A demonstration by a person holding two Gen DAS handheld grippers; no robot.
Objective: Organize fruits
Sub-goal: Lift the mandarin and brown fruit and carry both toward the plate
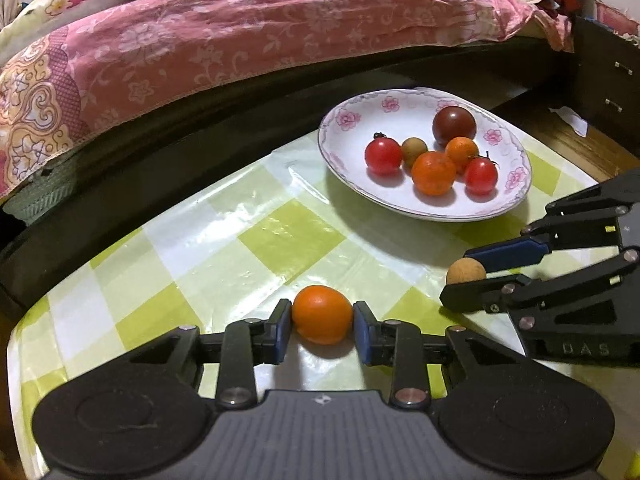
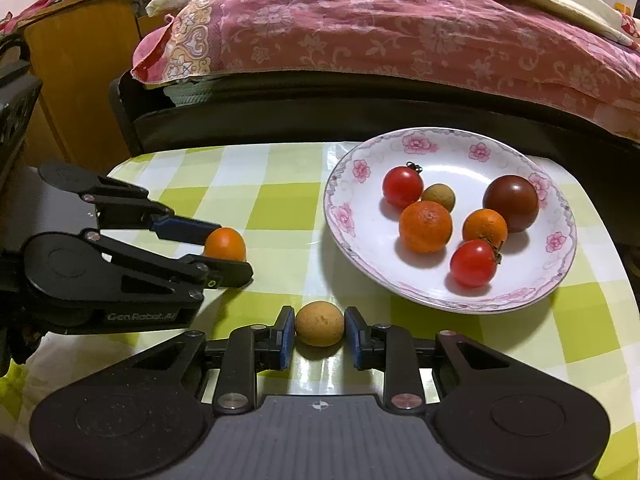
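A small orange [image 1: 322,314] rests on the green checked tablecloth, and my left gripper [image 1: 322,326] is shut on it, blue pads against both sides. The right wrist view shows the same orange [image 2: 225,243] in the left gripper [image 2: 218,250]. My right gripper [image 2: 320,330] is shut on a tan longan [image 2: 319,328] on the cloth. In the left wrist view that longan [image 1: 466,271] sits between the right gripper's fingers [image 1: 508,252]. A white floral plate [image 1: 344,118] [image 2: 560,264] holds two red tomatoes, two oranges, a dark tomato and a longan.
A bed with a pink floral cover [image 1: 224,36] and dark frame runs along the table's far edge. A wooden cabinet [image 2: 76,72] stands at the left in the right wrist view, and dark drawers [image 1: 612,84] at the right in the left wrist view.
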